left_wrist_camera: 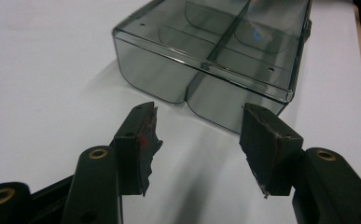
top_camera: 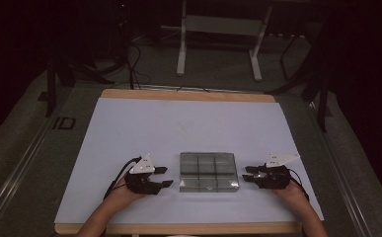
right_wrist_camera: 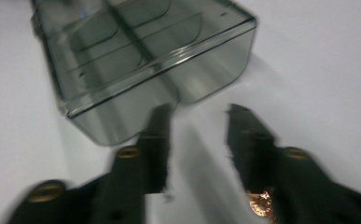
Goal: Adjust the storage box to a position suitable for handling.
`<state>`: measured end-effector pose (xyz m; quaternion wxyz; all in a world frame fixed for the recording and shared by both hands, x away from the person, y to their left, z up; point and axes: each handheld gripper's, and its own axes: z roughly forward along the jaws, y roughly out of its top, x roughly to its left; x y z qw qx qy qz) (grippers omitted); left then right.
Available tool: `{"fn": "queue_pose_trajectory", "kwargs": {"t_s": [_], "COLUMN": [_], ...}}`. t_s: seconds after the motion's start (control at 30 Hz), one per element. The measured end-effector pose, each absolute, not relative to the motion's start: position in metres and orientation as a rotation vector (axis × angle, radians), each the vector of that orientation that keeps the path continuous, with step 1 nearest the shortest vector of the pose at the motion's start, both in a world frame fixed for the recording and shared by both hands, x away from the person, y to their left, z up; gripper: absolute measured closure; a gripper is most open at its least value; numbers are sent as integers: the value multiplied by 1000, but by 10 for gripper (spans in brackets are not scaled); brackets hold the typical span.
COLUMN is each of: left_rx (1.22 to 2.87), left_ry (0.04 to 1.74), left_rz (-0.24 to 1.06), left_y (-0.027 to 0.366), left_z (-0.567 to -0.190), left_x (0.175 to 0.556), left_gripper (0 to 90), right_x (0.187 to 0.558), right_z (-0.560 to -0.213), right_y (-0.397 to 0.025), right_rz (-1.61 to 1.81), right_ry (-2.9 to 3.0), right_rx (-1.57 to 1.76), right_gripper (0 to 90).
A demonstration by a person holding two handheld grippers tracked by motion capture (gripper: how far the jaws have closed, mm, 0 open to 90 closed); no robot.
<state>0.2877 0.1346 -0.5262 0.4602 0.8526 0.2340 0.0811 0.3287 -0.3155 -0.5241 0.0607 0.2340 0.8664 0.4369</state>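
Smoky clear-plastic divided box [top_camera: 209,171] sits untouched between both grippers, left [left_wrist_camera: 197,140] and right [right_wrist_camera: 199,140], fingers parted wide, holding nothing.

- Left gripper [top_camera: 164,177]: black two-jaw body, brass-ringed screw holes, worn pads with a red speck, pale three-cornered plate on top, black cable.
- Right gripper [top_camera: 248,173]: black too, same plate, copper-coloured part.

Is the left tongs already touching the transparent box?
No, in the left gripper view the left tongs stand open with bare white table between their tips and the transparent box.
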Motion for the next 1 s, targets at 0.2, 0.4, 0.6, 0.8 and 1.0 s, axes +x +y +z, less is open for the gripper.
{"fn": "queue_pose_trajectory", "kwargs": {"t_s": [0.2,0.4,0.6,0.8,1.0], "left_rx": [2125,2150,2182,2198,2187], "left_ry": [532,501,467,449,459], "left_rz": [177,167,154,140,130], "left_y": [128,123,118,111,111], "left_z": [-527,-525,-524,-526,-527], "left_x": [289,290,291,291,292], "left_gripper": [672,756,890,900,900], "right_x": [325,321,318,316,315], "right_z": [-527,-528,-529,-529,-530], "right_y": [-310,-305,-301,-297,-298], "right_rz": [1323,1331,1323,1325,1329], "right_ry": [2693,2708,2715,2719,2723], "right_rx": [621,564,531,515,520], "right_gripper": [831,899,900,900,900]}}
